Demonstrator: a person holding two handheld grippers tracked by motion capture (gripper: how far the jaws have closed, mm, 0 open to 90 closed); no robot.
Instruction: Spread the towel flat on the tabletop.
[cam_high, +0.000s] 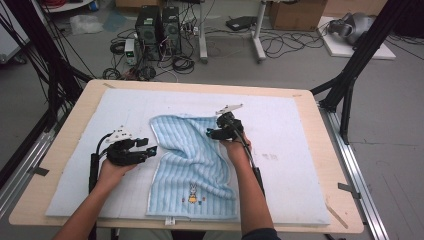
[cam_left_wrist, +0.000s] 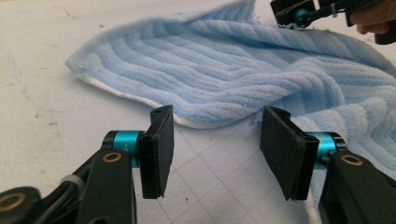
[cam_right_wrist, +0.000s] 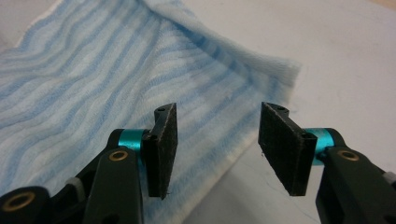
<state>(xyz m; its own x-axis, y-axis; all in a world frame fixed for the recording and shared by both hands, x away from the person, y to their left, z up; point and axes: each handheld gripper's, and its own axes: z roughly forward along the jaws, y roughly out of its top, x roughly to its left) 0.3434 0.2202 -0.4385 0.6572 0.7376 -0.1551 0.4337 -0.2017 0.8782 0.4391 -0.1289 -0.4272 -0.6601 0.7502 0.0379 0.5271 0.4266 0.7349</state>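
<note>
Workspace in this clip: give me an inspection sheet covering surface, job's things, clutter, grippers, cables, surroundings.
Surface: wooden table covered by a pale mat with faint marks on it.
Job's things: blue striped towel, rumpled, lying on the mat; small embroidered figure near its front edge; far corner by the right gripper raised and folded.
Clutter: nothing seen on the mat besides the towel.
Grippers: left gripper open, just off the towel's left edge, jaws around nothing; right gripper open, above the towel's far right corner, not gripping it.
Cables: black cable trails from the left gripper along the forearm; tangled cables on the floor beyond.
Surroundings: computer towers, cardboard box, black frame struts.
</note>
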